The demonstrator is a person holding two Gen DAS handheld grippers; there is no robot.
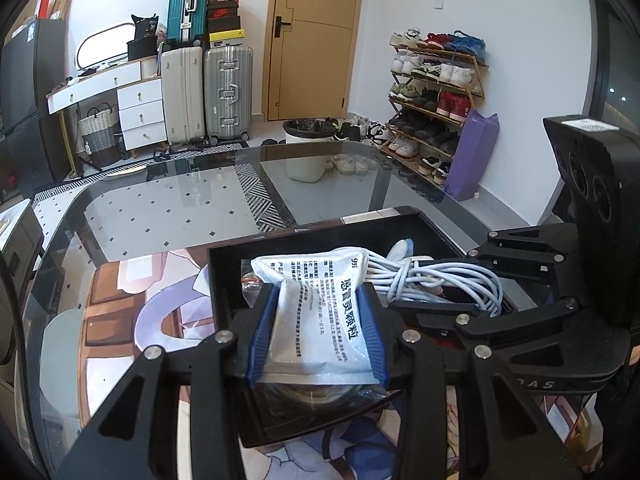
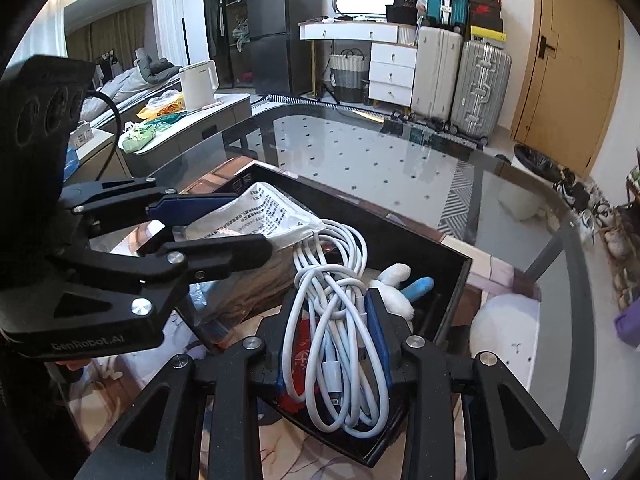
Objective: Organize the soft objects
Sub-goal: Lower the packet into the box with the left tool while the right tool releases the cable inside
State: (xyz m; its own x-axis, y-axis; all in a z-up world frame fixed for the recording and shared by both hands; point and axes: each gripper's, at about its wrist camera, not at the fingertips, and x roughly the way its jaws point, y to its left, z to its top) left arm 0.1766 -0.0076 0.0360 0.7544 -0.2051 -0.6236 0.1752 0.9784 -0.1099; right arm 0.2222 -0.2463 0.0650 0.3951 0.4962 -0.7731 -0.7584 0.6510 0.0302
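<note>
My left gripper (image 1: 318, 312) is shut on a white medicine sachet (image 1: 316, 312) with black print and holds it over a black tray (image 1: 228, 280). The sachet also shows in the right wrist view (image 2: 260, 216), pinched by the left gripper (image 2: 224, 220). My right gripper (image 2: 334, 336) is shut on a coiled white cable (image 2: 336, 320) over the same tray (image 2: 452, 304). The cable shows in the left wrist view (image 1: 432, 280) too. A small white and blue plush toy (image 2: 400, 284) lies in the tray beside the cable.
The tray rests on a printed mat (image 1: 132, 308) on a glass table (image 1: 180, 208). A red packet (image 2: 300, 360) lies under the cable. A white round stool (image 2: 504, 332) shows beneath the glass. Suitcases (image 1: 208, 92), a shoe rack (image 1: 432, 96) and a bin (image 1: 308, 148) stand beyond.
</note>
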